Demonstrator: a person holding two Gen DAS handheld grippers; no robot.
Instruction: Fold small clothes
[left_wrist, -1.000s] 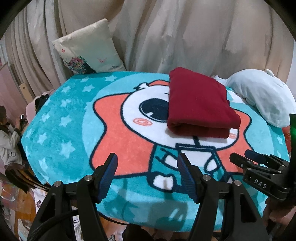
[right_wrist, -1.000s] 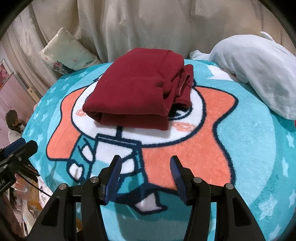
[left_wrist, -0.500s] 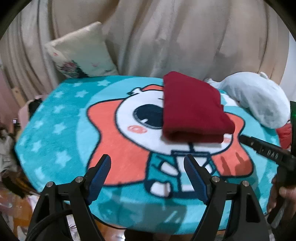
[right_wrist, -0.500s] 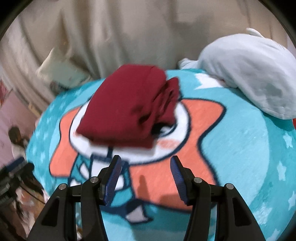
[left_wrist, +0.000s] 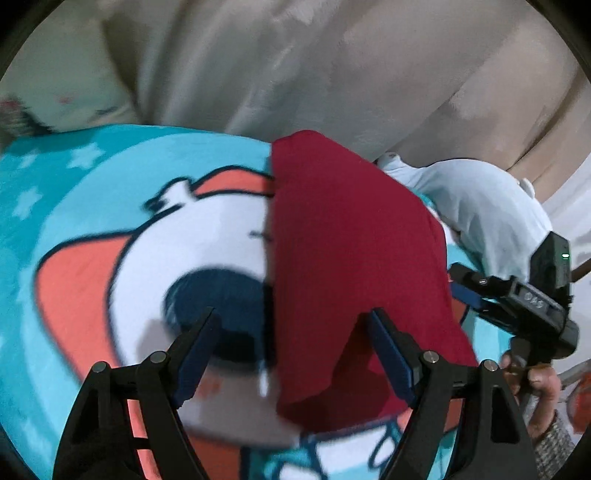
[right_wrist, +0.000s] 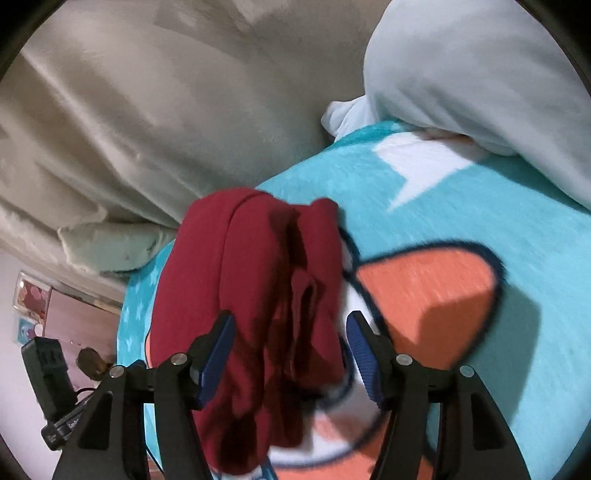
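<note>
On the blue blanket (left_wrist: 74, 192) lies your folded red cloth (left_wrist: 351, 240), long side running away from you. Your left claw (left_wrist: 295, 354) gapes wide over its left edge. Your right claw (right_wrist: 290, 354) is opening, its jaws either side of the bunched end, gripping nothing.

No legible text, marking on right tongs (left_wrist: 461, 286) body too blurred to read

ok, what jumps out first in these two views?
The folded dark-red fleece garment lies mid-frame on a teal plush blanket with a cartoon star print. Both grippers frame it with nothing gripped: the left gripper over its left edge, the right gripper, jaws opening, over its bunched end.
</note>
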